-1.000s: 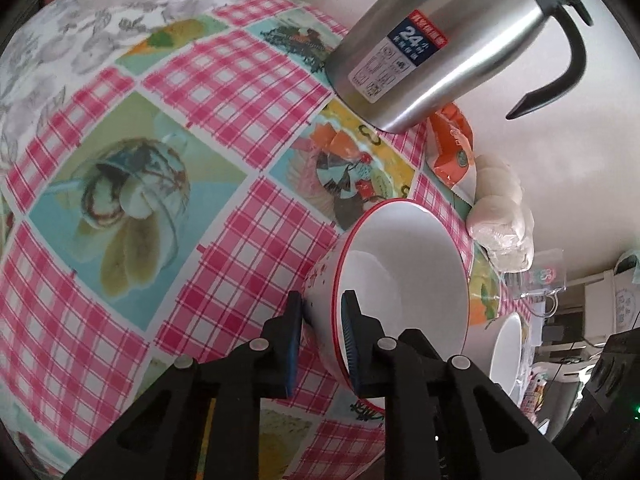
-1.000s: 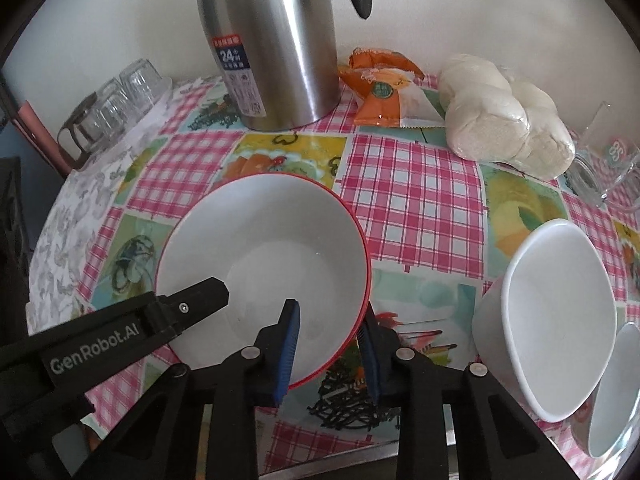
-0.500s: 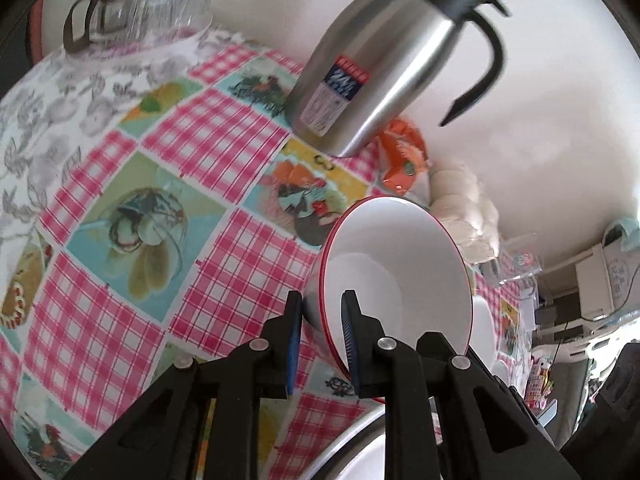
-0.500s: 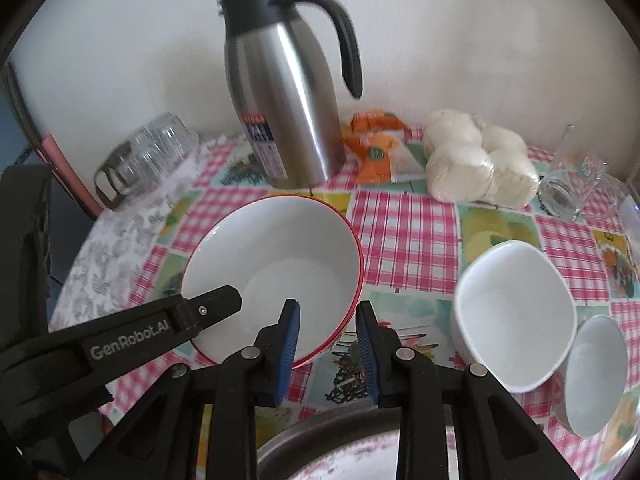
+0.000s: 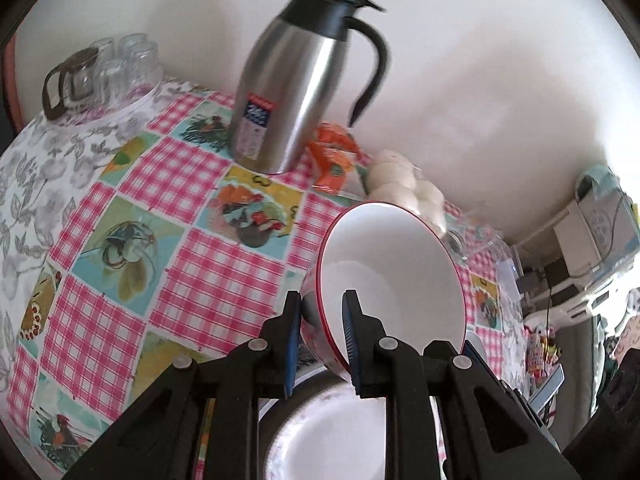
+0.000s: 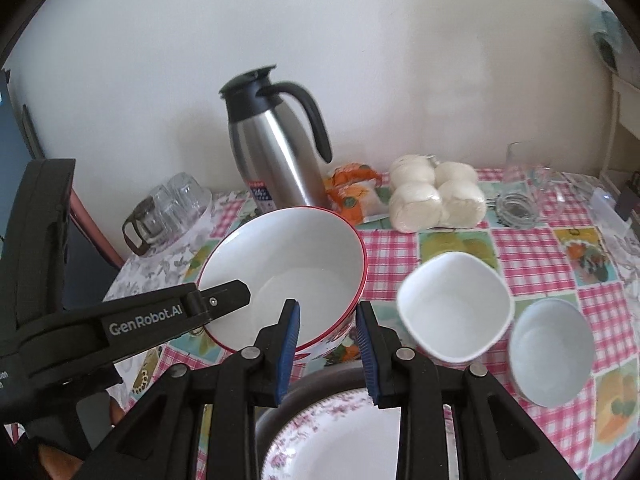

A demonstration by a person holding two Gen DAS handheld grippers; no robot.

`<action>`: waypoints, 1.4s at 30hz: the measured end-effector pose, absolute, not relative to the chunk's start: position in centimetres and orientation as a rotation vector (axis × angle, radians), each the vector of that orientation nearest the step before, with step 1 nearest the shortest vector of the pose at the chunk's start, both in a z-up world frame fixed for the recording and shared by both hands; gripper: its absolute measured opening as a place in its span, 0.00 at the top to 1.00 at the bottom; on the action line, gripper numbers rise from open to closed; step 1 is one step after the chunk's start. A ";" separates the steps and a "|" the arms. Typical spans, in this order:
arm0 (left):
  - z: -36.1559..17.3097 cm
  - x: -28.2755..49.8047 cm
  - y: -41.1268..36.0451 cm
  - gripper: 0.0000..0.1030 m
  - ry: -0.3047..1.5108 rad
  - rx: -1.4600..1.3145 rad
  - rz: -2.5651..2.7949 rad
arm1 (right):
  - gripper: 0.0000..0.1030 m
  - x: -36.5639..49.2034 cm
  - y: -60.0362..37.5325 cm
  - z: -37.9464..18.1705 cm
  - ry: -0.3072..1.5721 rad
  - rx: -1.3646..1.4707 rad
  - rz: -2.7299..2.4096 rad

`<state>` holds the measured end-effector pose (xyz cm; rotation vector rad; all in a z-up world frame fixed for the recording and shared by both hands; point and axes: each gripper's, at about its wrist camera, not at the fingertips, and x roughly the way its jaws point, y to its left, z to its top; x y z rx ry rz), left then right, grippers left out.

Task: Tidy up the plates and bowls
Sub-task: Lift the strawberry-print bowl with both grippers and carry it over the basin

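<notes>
A white bowl with a red rim (image 6: pixel 288 264) hangs above the checked tablecloth, held from two sides. My right gripper (image 6: pixel 328 320) is shut on its near wall, one pad inside and one outside. My left gripper (image 5: pixel 320 312) is shut on the rim at the bowl's (image 5: pixel 392 272) left side; in the right wrist view its finger (image 6: pixel 224 300) reaches over the rim. Just below and nearer lies a floral-rimmed white plate (image 6: pixel 340 448), also seen under the fingers in the left wrist view (image 5: pixel 328 440). On the cloth to the right stand a square white bowl (image 6: pixel 456 308) and a small round pale bowl (image 6: pixel 548 344).
A steel jug (image 6: pixel 276 160) stands at the back by the wall, with an orange packet (image 6: pixel 352 192) and bagged white rolls (image 6: pixel 436 196) beside it. Upturned glasses (image 6: pixel 176 204) sit at the back left, and more glassware (image 6: pixel 516 200) at the back right.
Both grippers have risen and drawn back with the red-rimmed bowl, lifting it off the cloth. The floral plate has come into view beneath it.
</notes>
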<state>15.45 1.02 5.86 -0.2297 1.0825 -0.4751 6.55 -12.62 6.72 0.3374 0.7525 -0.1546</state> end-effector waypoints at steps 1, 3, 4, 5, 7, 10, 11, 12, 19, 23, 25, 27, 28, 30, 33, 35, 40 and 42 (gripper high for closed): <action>6.0 15.1 0.6 0.79 1.080 -0.221 -0.481 | 0.70 6.2 -13.0 6.9 0.750 0.339 -0.157; 6.2 14.2 -0.3 0.79 1.074 -0.201 -0.494 | 0.70 5.3 -13.6 7.1 0.744 0.340 -0.169; 6.4 13.8 -0.7 0.79 1.072 -0.194 -0.500 | 0.70 4.7 -14.0 7.2 0.743 0.341 -0.178; 6.5 13.4 -1.1 0.79 1.070 -0.184 -0.504 | 0.70 4.3 -14.4 7.2 0.743 0.345 -0.183; 6.6 12.5 -1.9 0.79 1.065 -0.158 -0.513 | 0.70 3.5 -15.1 7.1 0.745 0.352 -0.192; 6.8 11.4 -2.9 0.79 1.064 -0.141 -0.531 | 0.70 2.2 -16.0 7.0 0.748 0.358 -0.208; 6.8 11.0 -3.1 0.79 1.064 -0.136 -0.537 | 0.70 1.7 -16.3 7.0 0.748 0.363 -0.213; 6.9 10.6 -3.4 0.79 1.063 -0.131 -0.542 | 0.70 1.3 -16.5 7.0 0.747 0.367 -0.215; 7.7 7.7 -4.9 0.88 1.071 -0.213 -0.740 | 0.81 -0.8 -15.7 7.3 0.731 0.384 -0.106; 6.7 7.2 -3.6 0.88 1.054 -0.186 -0.644 | 0.81 -1.1 -14.3 5.7 0.763 0.288 -0.135; 4.7 8.2 -2.7 0.88 1.084 -0.144 -0.540 | 0.80 -1.4 -16.4 5.1 0.764 0.352 -0.190; 2.2 9.4 -1.9 0.88 1.156 -0.146 -0.458 | 0.79 -1.7 -18.1 4.7 0.766 0.416 -0.216; 1.1 10.0 -1.4 0.89 1.212 -0.185 -0.448 | 0.80 -2.0 -19.2 4.5 0.762 0.449 -0.250; 0.5 10.4 -1.1 0.88 1.252 -0.234 -0.470 | 0.78 -2.3 -20.2 4.2 0.764 0.482 -0.272; 0.6 10.2 -1.7 0.83 1.260 -0.190 -0.468 | 0.78 -2.5 -21.5 3.5 0.784 0.529 -0.288; 0.5 10.2 -1.2 0.78 1.274 -0.224 -0.473 | 0.78 -2.8 -22.3 2.9 0.798 0.567 -0.306; 1.5 10.2 -0.5 0.63 1.254 -0.259 -0.488 | 0.76 -2.5 -22.6 1.4 0.857 0.613 -0.298; 1.6 10.2 -0.8 0.60 1.254 -0.265 -0.518 | 0.76 -2.1 -22.0 1.0 0.881 0.590 -0.295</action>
